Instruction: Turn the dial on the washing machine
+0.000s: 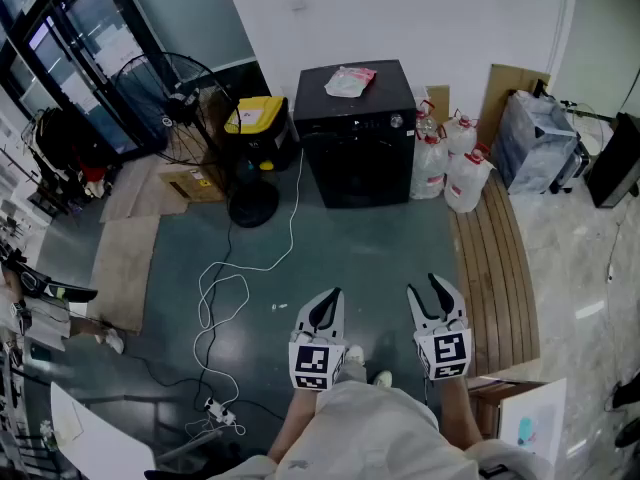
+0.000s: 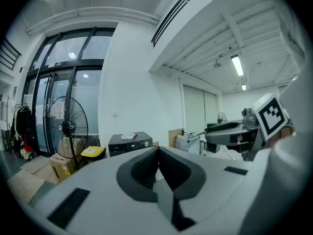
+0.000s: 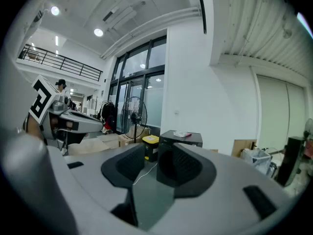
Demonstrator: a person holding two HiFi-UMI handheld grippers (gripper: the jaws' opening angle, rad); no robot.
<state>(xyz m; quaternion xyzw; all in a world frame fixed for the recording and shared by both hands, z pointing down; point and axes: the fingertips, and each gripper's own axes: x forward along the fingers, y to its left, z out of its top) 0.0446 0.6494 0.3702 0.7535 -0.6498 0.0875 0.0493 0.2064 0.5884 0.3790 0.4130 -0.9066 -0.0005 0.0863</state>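
A black washing machine (image 1: 355, 138) stands against the far wall, with its small silver dial (image 1: 396, 121) at the right of the control strip and a plastic bag (image 1: 350, 80) lying on its lid. Both grippers hang low over the grey floor, well short of the machine. My left gripper (image 1: 330, 296) is shut and empty, its jaws meeting at the tip (image 2: 157, 150). My right gripper (image 1: 438, 286) holds nothing, and only a slim slit shows between its jaws (image 3: 150, 155). The machine shows far off in the left gripper view (image 2: 130, 143) and in the right gripper view (image 3: 181, 137).
A yellow bin (image 1: 258, 118) and a standing fan (image 1: 190, 108) are left of the machine. White jugs (image 1: 445, 158) crowd its right side. A white cable (image 1: 230, 278) snakes over the floor to a power strip (image 1: 220, 413). A slatted wooden bench (image 1: 495, 268) runs along the right.
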